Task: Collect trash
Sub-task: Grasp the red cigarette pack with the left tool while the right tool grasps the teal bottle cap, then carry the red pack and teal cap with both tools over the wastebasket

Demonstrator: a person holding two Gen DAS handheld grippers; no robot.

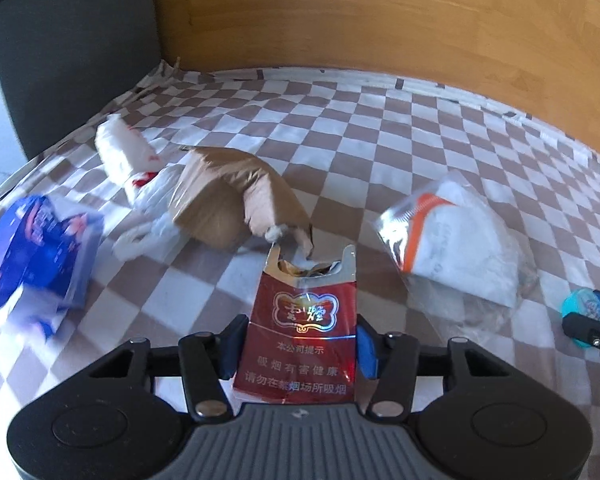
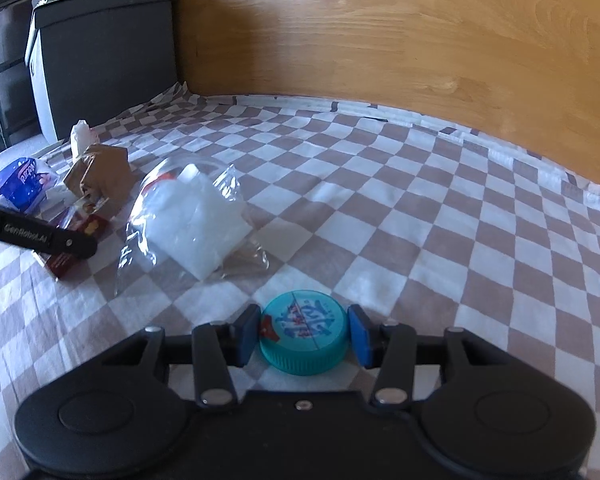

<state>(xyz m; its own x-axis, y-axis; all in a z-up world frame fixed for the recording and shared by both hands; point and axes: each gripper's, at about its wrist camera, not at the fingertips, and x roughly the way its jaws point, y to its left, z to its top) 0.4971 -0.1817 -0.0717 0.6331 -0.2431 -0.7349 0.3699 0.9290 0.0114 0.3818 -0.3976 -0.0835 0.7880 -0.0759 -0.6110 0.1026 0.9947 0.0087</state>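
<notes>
where it rests, red pack [image 1: 304,332] fills left gripper [image 1: 300,344].

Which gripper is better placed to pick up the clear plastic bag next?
Neither is free: the left gripper brackets the red cigarette pack, the right gripper the teal cap. Probably right: the clear plastic bag lies directly ahead of it.

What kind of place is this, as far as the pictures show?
Probably a room in a home: a table under a checkered cloth stands against a wooden panel. Household litter lies on it, such as a red cigarette pack, and dark storage boxes stand to the left.
</notes>
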